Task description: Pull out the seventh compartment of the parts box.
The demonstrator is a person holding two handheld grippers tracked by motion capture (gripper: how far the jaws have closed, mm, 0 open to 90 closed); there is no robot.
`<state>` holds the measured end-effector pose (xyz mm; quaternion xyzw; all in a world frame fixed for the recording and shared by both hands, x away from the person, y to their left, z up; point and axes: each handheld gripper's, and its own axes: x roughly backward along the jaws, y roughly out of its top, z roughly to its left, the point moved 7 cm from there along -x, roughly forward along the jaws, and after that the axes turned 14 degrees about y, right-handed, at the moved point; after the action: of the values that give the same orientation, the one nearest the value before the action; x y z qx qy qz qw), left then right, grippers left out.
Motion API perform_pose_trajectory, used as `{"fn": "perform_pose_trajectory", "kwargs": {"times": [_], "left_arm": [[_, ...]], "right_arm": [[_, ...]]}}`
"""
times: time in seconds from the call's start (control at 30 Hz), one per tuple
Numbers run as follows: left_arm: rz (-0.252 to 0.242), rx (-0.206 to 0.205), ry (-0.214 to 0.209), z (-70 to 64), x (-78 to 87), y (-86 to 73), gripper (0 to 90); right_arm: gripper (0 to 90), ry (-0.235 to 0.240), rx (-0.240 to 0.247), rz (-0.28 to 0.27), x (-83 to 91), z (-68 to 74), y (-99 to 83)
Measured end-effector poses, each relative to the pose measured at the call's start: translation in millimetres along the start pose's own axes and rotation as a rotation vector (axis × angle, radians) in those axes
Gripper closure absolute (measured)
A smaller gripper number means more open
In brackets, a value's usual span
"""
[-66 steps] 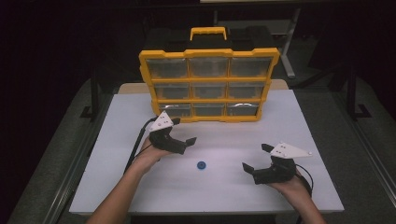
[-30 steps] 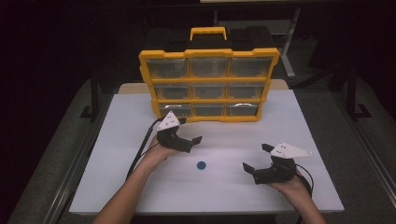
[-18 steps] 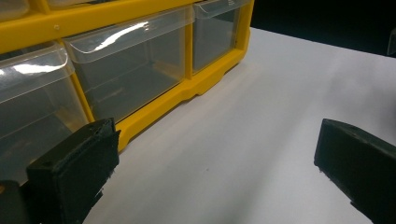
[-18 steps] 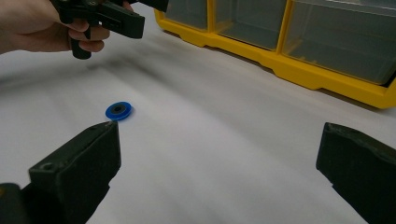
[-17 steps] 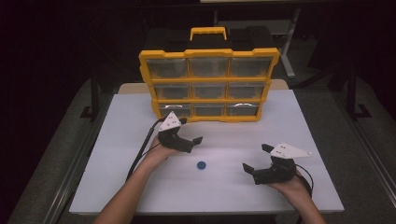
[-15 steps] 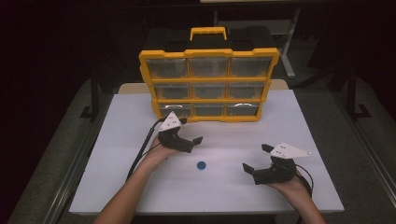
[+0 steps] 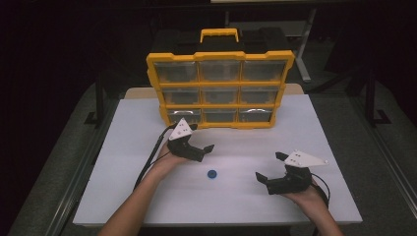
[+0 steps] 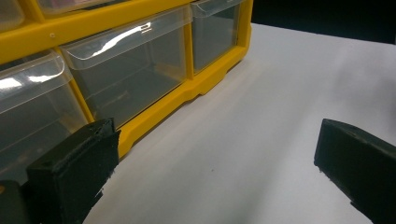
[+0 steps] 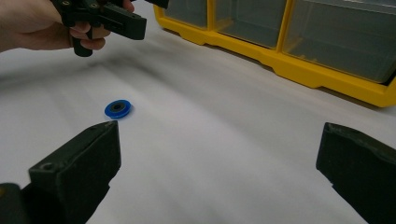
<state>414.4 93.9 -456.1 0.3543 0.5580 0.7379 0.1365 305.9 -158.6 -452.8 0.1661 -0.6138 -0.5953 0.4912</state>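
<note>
Yellow organiser [image 7: 220, 88] drawers are sitting just ahead of my left gripper [image 7: 197, 147], its fingers spread and empty. My right gripper [image 7: 273, 168], also spread, is hovering right of the blue disc [image 7: 212, 173]; pinching that flat disc off-centre risks skidding it across the desk [image 7: 123, 162].

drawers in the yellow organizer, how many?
9, in three rows of three in the organizer: top row, middle row, bottom row. All look shut. The left gripper hovers near the bottom left drawer.
</note>
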Motion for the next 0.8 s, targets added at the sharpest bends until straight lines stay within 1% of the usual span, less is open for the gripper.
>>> {"fn": "perform_pose_trajectory", "kwargs": {"times": [0.47, 0.8], "left_arm": [[0.003, -0.059, 0.023, 1.2, 0.4, -0.7, 0.0], [-0.001, -0.082, 0.037, 1.6, 0.6, -0.7, 0.0]], "right_arm": [[0.0, -0.001, -0.001, 0.001, 0.3, 0.1, -0.3], [0.0, -0.003, 0.001, 0.003, 0.4, -0.2, -0.4]]}}
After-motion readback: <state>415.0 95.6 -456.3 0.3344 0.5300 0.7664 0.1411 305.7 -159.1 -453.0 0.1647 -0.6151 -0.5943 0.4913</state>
